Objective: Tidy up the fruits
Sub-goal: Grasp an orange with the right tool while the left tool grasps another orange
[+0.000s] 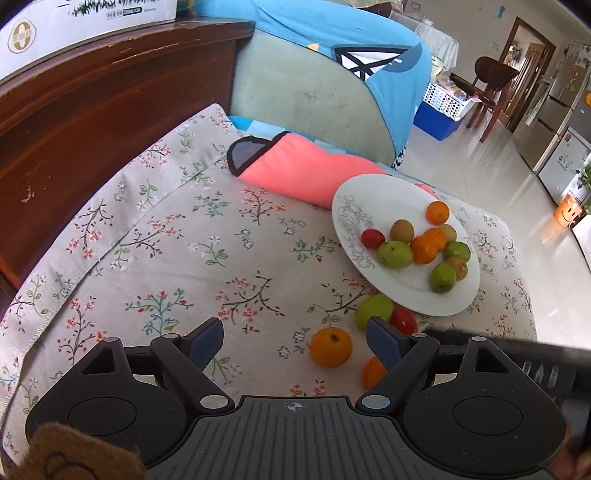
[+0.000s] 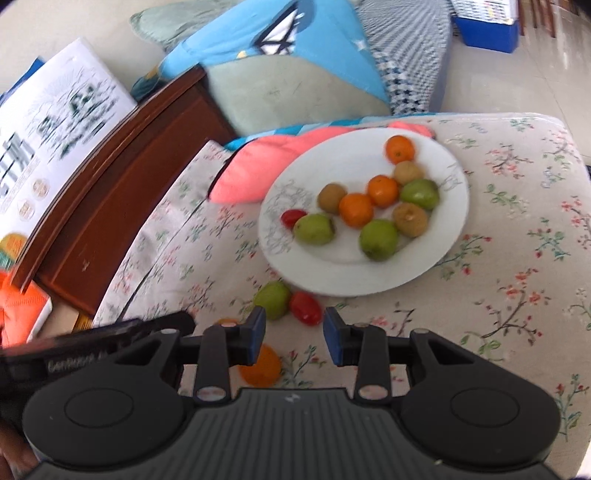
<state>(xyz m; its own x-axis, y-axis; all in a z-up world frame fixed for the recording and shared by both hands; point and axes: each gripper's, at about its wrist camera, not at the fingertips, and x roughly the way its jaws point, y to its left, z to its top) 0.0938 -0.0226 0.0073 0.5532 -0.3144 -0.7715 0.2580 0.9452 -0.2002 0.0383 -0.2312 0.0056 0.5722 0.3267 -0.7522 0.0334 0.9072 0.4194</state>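
A white plate (image 1: 369, 206) (image 2: 436, 258) on the floral cloth holds several oranges, green fruits, brown fruits and a red tomato. Loose on the cloth in front of it lie a green fruit (image 1: 373, 310) (image 2: 272, 298), a red tomato (image 1: 404, 320) (image 2: 305, 308), an orange (image 1: 330, 347) and a second orange (image 1: 373, 372) (image 2: 261, 365) partly hidden by fingers. My left gripper (image 1: 295, 345) is open and empty, with the first orange between its fingers. My right gripper (image 2: 294, 339) is open and empty just short of the red tomato.
A pink cushion (image 1: 295, 170) (image 2: 251, 173) lies behind the plate. A blue and green pillow (image 1: 325, 74) leans at the back. A dark wooden headboard (image 1: 92, 110) with a white box (image 1: 74, 22) runs along the left. The cloth's edge drops to the floor (image 1: 498, 166) on the right.
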